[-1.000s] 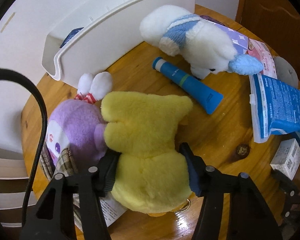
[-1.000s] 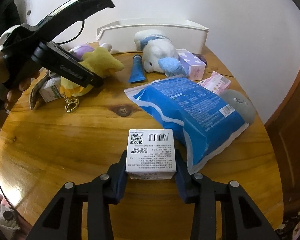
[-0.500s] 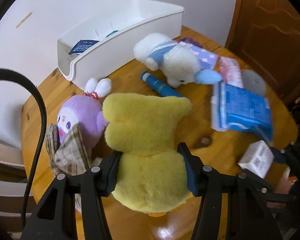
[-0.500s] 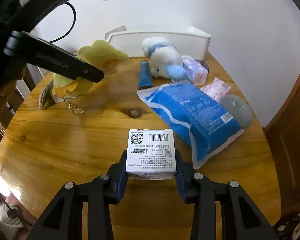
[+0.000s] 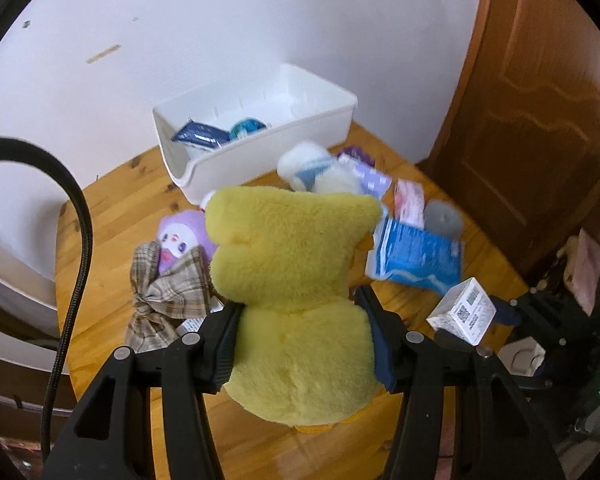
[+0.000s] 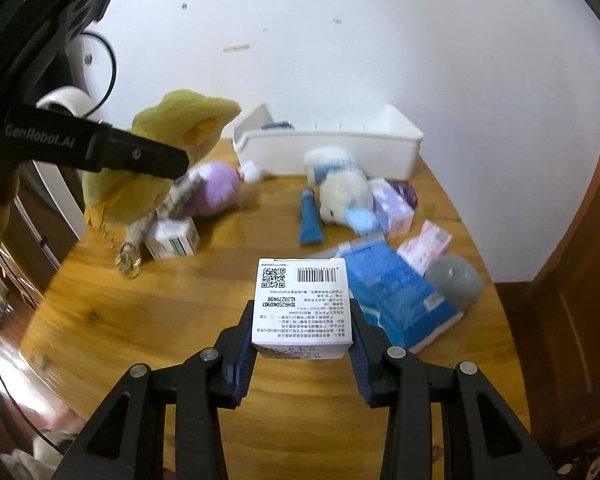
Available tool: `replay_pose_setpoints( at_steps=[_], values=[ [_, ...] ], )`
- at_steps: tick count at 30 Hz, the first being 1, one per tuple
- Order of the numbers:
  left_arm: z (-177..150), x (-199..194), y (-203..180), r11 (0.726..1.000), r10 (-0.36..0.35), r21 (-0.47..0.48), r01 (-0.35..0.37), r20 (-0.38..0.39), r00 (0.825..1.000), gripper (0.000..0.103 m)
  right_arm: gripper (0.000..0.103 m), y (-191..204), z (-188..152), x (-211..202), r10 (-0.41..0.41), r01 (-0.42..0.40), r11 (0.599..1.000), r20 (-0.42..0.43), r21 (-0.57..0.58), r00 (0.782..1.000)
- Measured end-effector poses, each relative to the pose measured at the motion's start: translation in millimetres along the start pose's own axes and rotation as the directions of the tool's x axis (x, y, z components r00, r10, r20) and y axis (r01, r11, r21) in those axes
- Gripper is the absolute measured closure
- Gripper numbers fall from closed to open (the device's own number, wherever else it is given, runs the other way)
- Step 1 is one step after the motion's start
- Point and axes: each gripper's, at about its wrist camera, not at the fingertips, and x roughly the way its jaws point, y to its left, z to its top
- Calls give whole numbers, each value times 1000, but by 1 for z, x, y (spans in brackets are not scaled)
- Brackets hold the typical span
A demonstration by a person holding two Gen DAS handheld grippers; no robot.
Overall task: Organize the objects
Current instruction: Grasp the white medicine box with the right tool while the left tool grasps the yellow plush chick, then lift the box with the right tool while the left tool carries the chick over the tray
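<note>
— What do we count, left to right?
— Three plush toys: our left gripper (image 5: 300, 344) clamps the yellow plush (image 5: 292, 280) above the table (image 6: 140, 320); purple plush (image 6: 216, 188) and white plush (image 6: 340, 188) lie before the white bin (image 6: 332, 148).
— And right?
— Our right gripper (image 6: 302, 344) clamps one white box (image 6: 302, 308), lifted.

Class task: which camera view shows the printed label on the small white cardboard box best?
The right wrist view: the small white cardboard box fills the centre, its barcode and QR code facing the camera. The left wrist view shows it small, tilted, at the right edge.
</note>
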Motion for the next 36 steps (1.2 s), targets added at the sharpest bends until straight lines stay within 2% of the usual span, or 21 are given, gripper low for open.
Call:
replay_pose_setpoints(
  at_steps=[9,17,27,33,36],
  values=[
    [23,-38,7,999,-13,-43,17,90,996,45,62,-3,62,-40,10,-4,999,127,-47,992],
    [60,-55,16,997,12,-72,-1,149,989,45,62,-19,123,-54,22,-13,999,190,-49,982],
    [133,-83,43,987,39,-161,-4,212,976,45,62,-36,212,-56,11,4,998,240,-61,971],
    [179,-102,52,983,88,-181,-41,263,961,45,61,-41,265,-56,21,-4,998,270,-65,963],
    [198,-103,58,979,96,-198,-42,268,959,45,61,-43,285,-53,21,-4,998,270,-66,963]
  ],
)
